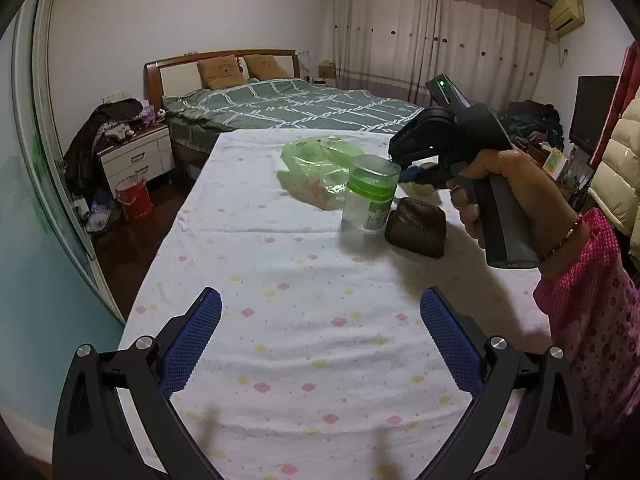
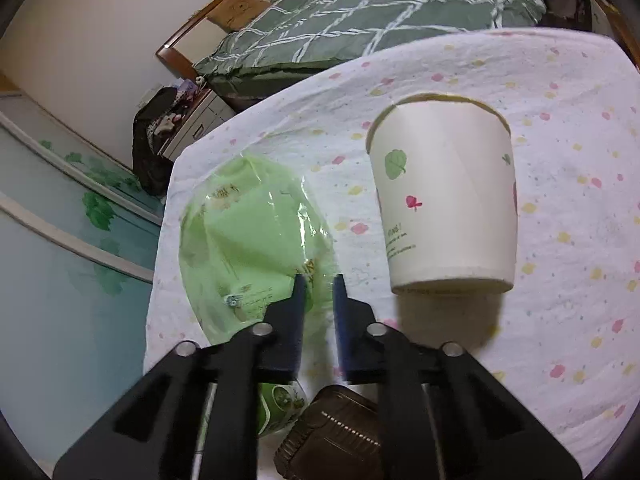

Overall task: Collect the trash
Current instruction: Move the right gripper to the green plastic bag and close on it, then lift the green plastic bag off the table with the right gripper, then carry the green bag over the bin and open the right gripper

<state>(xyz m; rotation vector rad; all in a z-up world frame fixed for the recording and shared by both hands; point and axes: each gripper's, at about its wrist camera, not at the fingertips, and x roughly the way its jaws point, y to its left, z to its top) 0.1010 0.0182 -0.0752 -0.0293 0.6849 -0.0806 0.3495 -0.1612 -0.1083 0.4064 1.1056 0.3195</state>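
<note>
A green plastic bag [image 1: 310, 168] lies on the table with the flowered white cloth [image 1: 288, 320]. A clear plastic bottle with a green label [image 1: 370, 194] stands in front of it, beside a dark brown plastic tray [image 1: 416, 226]. A white paper cup [image 2: 444, 196] stands to the right of the bag [image 2: 248, 240] in the right wrist view. My left gripper [image 1: 320, 316] is open and empty, low over the near cloth. My right gripper [image 2: 318, 280] hovers above the bag's right edge with its fingers nearly together, a narrow gap between them, holding nothing. The bottle [image 2: 280, 404] and tray [image 2: 332, 436] lie under it.
A bed with a green quilt [image 1: 288, 106] stands behind the table. A white nightstand [image 1: 136, 156] piled with clothes and a red bucket [image 1: 134, 196] are at the left. A TV [image 1: 592, 112] and clutter are at the right.
</note>
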